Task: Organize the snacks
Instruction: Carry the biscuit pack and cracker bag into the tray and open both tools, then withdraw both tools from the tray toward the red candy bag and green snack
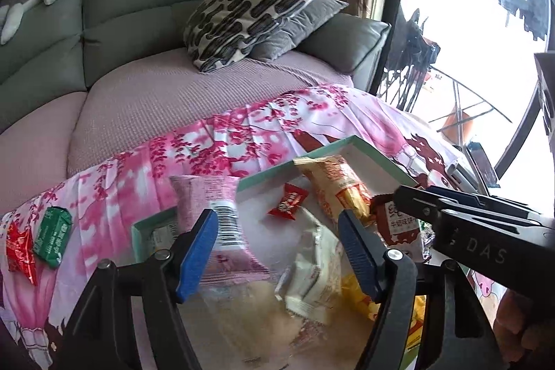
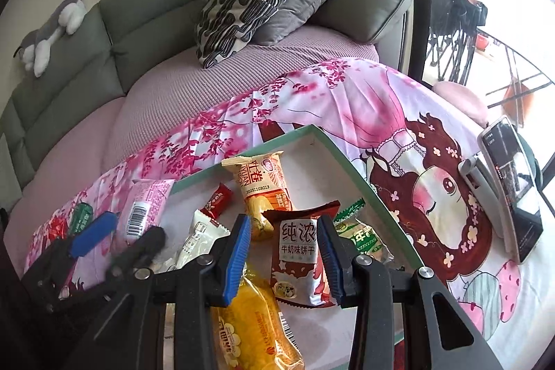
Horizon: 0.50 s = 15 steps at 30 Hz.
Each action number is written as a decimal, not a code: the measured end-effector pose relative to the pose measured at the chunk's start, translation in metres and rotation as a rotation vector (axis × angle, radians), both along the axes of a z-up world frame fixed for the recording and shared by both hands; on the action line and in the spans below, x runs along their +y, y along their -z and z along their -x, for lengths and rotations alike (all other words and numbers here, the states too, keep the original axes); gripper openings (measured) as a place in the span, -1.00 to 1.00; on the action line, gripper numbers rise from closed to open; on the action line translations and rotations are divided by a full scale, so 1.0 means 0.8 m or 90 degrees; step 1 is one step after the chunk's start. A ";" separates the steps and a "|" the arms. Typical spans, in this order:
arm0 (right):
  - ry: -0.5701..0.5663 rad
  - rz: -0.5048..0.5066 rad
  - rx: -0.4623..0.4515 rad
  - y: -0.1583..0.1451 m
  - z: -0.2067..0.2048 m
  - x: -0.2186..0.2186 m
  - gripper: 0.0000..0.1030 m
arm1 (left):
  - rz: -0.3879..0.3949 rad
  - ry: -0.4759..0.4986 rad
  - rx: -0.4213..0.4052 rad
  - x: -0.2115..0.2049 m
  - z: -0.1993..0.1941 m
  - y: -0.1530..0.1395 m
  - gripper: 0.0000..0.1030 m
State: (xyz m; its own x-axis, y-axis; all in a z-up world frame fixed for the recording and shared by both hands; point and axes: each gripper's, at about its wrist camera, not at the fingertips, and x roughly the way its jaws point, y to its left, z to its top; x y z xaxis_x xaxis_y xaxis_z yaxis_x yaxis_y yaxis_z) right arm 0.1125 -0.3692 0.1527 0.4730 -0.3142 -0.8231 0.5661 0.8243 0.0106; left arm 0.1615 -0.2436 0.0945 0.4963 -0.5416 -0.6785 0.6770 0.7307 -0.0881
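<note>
Your left hand-held gripper [image 1: 277, 252] stands spread beside the pink foil snack packet [image 1: 222, 224] straddling the mint-rimmed cardboard tray's [image 1: 378, 158] edge; it may slide out. Your right hand-held gripper [image 2: 284, 255] pinches the maroon milk-biscuit packet [image 2: 298, 259].

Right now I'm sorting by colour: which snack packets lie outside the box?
The green packet and red packet, side by side on the cloth, left of the box.

A yellow snack packet [image 2: 253, 328] ran off the frame's bottom edge, partly hidden behind the right gripper [image 2: 284, 252].

Snack packets [image 2: 298, 252] lie in the box [image 2: 364, 175], phone [image 2: 510, 182] to its right.
</note>
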 end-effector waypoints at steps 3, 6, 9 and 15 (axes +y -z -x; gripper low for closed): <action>-0.005 0.005 0.009 0.001 -0.002 0.006 -0.18 | -0.002 -0.030 0.006 0.016 -0.011 -0.001 0.41; -0.013 0.006 0.016 0.004 -0.006 0.014 -0.18 | 0.002 -0.069 0.009 0.036 -0.023 -0.004 0.41; -0.027 0.000 0.026 0.008 -0.014 0.024 -0.14 | 0.009 -0.114 0.013 0.062 -0.038 -0.005 0.48; -0.062 -0.002 0.039 0.017 -0.029 0.052 0.14 | 0.001 -0.259 0.014 0.138 -0.074 0.001 0.52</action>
